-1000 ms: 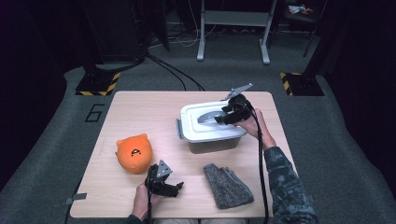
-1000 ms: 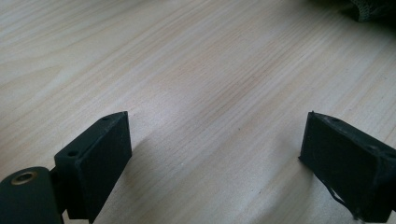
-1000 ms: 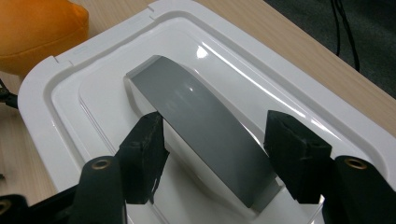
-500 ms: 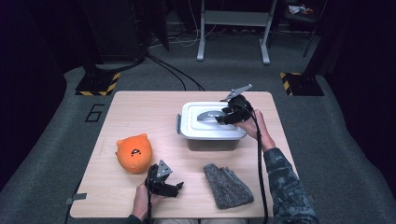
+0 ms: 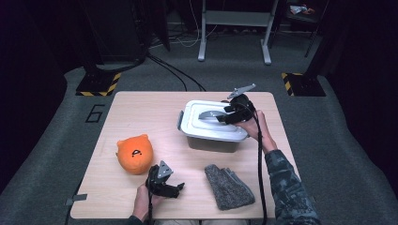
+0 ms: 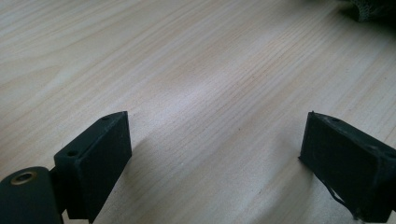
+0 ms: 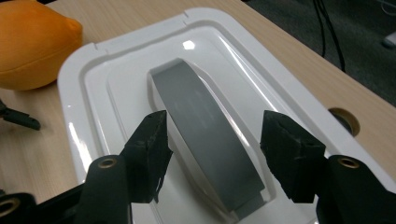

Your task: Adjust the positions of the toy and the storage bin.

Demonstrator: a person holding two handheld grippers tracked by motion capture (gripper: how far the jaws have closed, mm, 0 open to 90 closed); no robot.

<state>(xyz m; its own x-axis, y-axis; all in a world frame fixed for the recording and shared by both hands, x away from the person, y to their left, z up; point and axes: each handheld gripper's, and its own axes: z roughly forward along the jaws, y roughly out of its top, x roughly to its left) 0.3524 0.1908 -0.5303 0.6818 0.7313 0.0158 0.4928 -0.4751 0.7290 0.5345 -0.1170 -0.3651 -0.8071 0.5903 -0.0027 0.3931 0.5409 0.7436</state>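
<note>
Fingers of the left gripper (image 5: 165, 180) stand wide apart with nothing between them, resting near the worktop's (image 6: 196, 70) near edge, probably parked while the other hand works. Beside it lie one round orange plush toy (image 5: 134, 153) toward the left edge and one grey knitted cloth (image 5: 228, 186) by the near edge. Farther back, toward the right edge, sits one white plastic lidded box (image 5: 211, 126). The right gripper (image 7: 212, 149) straddles its grey arched lid handle (image 7: 205, 135); its fingers have just been opening slightly, the handle between them, not yet pressed, seemingly lining up to lift the lid.
</note>
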